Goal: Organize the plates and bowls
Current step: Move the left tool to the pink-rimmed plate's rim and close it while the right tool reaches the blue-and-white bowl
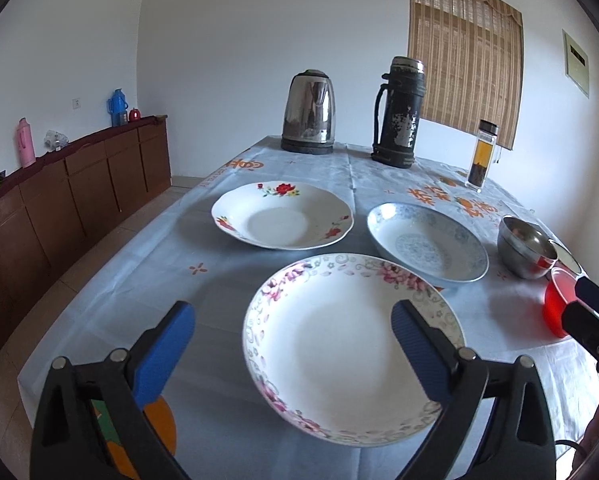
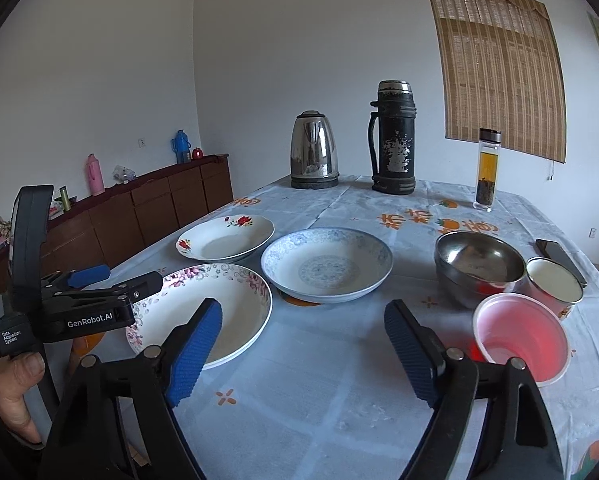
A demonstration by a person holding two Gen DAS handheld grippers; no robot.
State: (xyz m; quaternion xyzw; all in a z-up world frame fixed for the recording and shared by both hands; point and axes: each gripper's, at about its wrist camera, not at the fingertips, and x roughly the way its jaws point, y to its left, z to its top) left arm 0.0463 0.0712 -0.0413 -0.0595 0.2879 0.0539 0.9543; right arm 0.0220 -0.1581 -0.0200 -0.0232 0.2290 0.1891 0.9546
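Observation:
Three plates lie on the light blue tablecloth: a pink-flowered plate [image 1: 351, 348] nearest, a red-flowered plate [image 1: 283, 216] behind it, and a blue-patterned plate [image 1: 427, 236] to the right. My left gripper [image 1: 297, 340] is open over the near left part of the pink-flowered plate [image 2: 235, 304], pads apart from it. In the right wrist view the left gripper [image 2: 119, 278] is held by a hand. My right gripper [image 2: 303, 340] is open above bare cloth, between that plate and a red plastic bowl [image 2: 519, 336]. A steel bowl [image 2: 479, 264] and a white-lined bowl [image 2: 555, 280] stand at the right.
At the table's far end stand a steel kettle [image 2: 313, 152], a black thermos flask [image 2: 393, 140] and a glass tea bottle [image 2: 486, 172]. A dark phone [image 2: 559, 256] lies behind the white-lined bowl. A brown sideboard [image 1: 79, 184] runs along the left wall.

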